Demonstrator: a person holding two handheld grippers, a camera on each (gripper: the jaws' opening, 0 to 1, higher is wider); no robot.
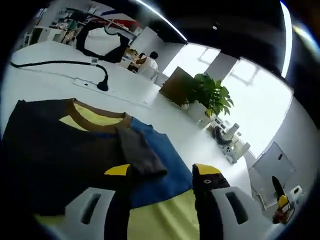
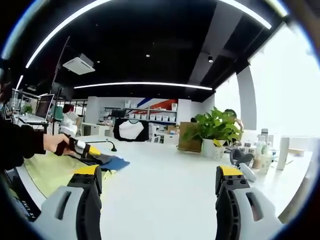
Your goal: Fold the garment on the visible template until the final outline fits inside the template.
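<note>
On the white table (image 1: 125, 75), near the bottom of the left gripper view, lies the garment (image 1: 65, 150), a dark T-shirt with a brown collar and a yellow inner neck, spread partly over a blue panel (image 1: 160, 170) and a yellow-green template sheet (image 1: 160, 220). One grey-brown sleeve (image 1: 140, 152) is folded across onto the blue. The left gripper (image 1: 162, 175) hovers just above the cloth with its yellow-tipped jaws spread apart and nothing between them. Farther off on the table are a black cable (image 1: 65, 64) and a potted plant (image 1: 210, 95) beside a brown box (image 1: 175, 85).

The right gripper (image 2: 159, 176) is raised well to the right of the garment, its jaws wide apart over bare tabletop, grasping nothing. To the far left in the right gripper view, a person's hand (image 2: 52, 142) holds the other gripper at the edge of the yellow-green sheet and blue panel. Bottles (image 2: 262, 150) stand at the right.
</note>
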